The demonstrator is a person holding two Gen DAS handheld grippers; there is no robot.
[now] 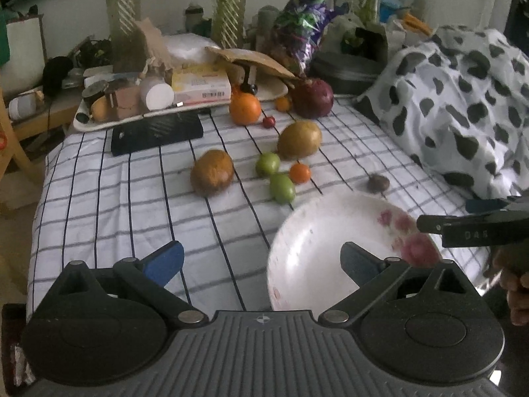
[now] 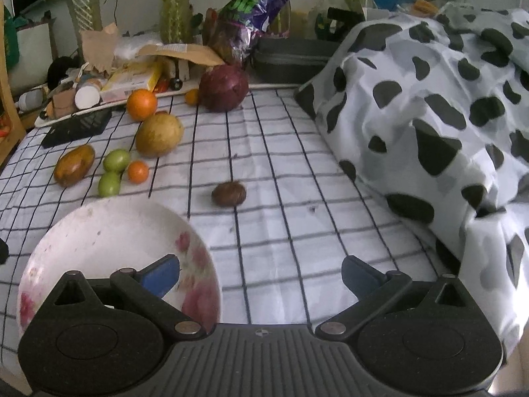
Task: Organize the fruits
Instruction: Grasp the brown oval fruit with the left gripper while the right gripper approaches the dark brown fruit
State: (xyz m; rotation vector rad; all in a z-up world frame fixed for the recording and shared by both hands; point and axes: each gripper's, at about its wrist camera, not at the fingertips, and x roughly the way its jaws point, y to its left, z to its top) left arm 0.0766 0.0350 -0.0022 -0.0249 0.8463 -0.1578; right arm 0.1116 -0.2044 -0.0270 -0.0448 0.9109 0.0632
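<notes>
A white floral bowl (image 1: pixel 317 241) (image 2: pixel 109 231) sits empty on the checked sheet. Beyond it lie two brown mangoes (image 1: pixel 212 172) (image 1: pixel 299 139), two green fruits (image 1: pixel 267 163) (image 1: pixel 282 188), a small orange fruit (image 1: pixel 300 172), a large orange (image 1: pixel 245 108), a small red fruit (image 1: pixel 268 121), a dark purple round fruit (image 1: pixel 312 98) and a small dark brown fruit (image 1: pixel 378 183) (image 2: pixel 229 193). My left gripper (image 1: pixel 263 261) is open and empty at the bowl's near left rim. My right gripper (image 2: pixel 261 276) is open and empty, its left finger over the bowl's right side.
A cluttered white tray (image 1: pixel 99 125) with boxes and jars stands at the back left, with a black flat object (image 1: pixel 155 132) in front of it. A black-spotted blanket (image 2: pixel 429 99) is heaped along the right. Plants and a purple bag (image 2: pixel 251 3) stand behind.
</notes>
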